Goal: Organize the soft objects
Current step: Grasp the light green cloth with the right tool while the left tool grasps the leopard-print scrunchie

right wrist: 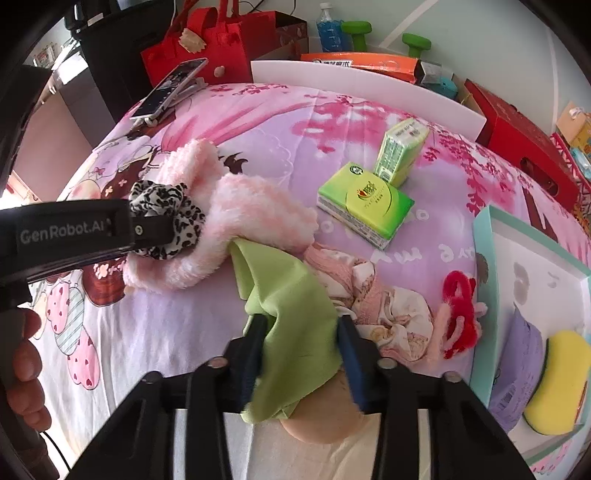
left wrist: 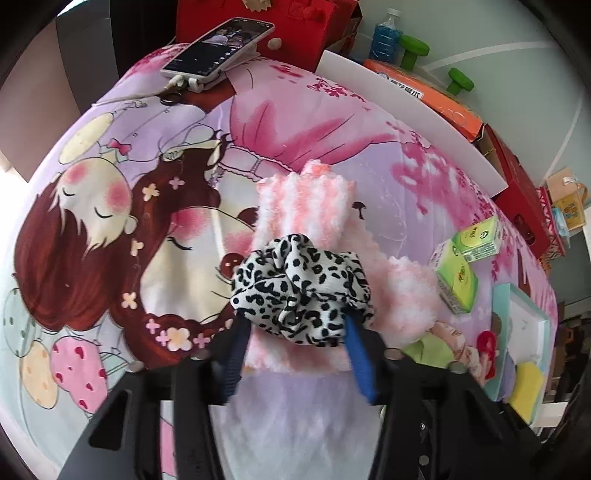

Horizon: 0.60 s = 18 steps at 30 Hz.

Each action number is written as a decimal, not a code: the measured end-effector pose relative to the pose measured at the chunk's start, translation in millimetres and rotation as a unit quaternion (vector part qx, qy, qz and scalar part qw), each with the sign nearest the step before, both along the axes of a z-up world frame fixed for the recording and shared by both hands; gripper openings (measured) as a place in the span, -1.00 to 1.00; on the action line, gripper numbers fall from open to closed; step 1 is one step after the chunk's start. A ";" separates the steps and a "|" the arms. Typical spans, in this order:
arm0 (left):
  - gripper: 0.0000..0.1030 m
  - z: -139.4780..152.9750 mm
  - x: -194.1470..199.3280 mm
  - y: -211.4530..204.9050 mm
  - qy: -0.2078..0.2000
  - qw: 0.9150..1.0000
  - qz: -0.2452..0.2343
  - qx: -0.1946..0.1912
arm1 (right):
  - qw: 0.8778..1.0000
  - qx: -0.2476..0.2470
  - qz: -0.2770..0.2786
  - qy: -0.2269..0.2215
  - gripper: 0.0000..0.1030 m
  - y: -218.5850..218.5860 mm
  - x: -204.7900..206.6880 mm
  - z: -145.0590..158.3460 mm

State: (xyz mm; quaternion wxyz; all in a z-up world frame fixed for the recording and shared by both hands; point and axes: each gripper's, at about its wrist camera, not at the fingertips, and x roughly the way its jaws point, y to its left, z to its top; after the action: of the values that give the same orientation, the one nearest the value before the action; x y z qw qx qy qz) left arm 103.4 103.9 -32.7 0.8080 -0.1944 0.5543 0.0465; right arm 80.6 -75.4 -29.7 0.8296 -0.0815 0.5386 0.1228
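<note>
A bed covered by a pink and lilac cartoon-print sheet fills both views; the print shows sleeping brown-haired figures, blossoms and spotted balloons. A white board runs along its far edge, with a pale wall behind. Beyond it stand a red felt bag, red cardboard boxes, an orange carton with print too small to read, two green dumbbells and a bottle of blue liquid.

At the right of the bed lies a shallow teal-rimmed white box holding a lilac packet and a yellow sponge. Mid-bed lies a fluffy pink and white plush cloth, with two green tissue packs near it, their labels unreadable. A phone on a white clip stand sits at the far left corner.

The right tongs are clenched on a light green smooth cloth, which drapes between the blue pads beside the plush. The left tongs grasp a black and white leopard-print scrunchie lying on the plush; seen from the right wrist, their body reads "GenRobot.AI". A pink floral scrunchie and a red fuzzy hair tie lie just right of the green cloth.
</note>
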 end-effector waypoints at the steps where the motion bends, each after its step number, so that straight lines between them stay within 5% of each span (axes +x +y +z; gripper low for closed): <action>1: -0.16 -0.5 0.6 -0.4 0.000 1.000 -0.001 -0.002 | 1.000 -0.001 -0.002 0.000 -0.33 -1.1 0.3 -0.6; 7: -0.52 2.1 1.4 -2.8 -0.009 1.000 -0.003 0.003 | 1.000 0.002 -0.010 -0.001 -0.70 -6.4 1.6 -0.5; 18: -0.63 10.4 -0.9 -3.7 -0.024 1.000 -0.011 0.011 | 1.000 0.022 -0.007 -0.011 -0.86 -10.2 -0.9 9.6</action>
State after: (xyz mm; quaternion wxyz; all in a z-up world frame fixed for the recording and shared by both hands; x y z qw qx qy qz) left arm 102.5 100.2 -22.3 0.8236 -0.1810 0.5360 0.0391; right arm 79.7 -85.6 -20.0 0.8379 -0.0611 0.5272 0.1275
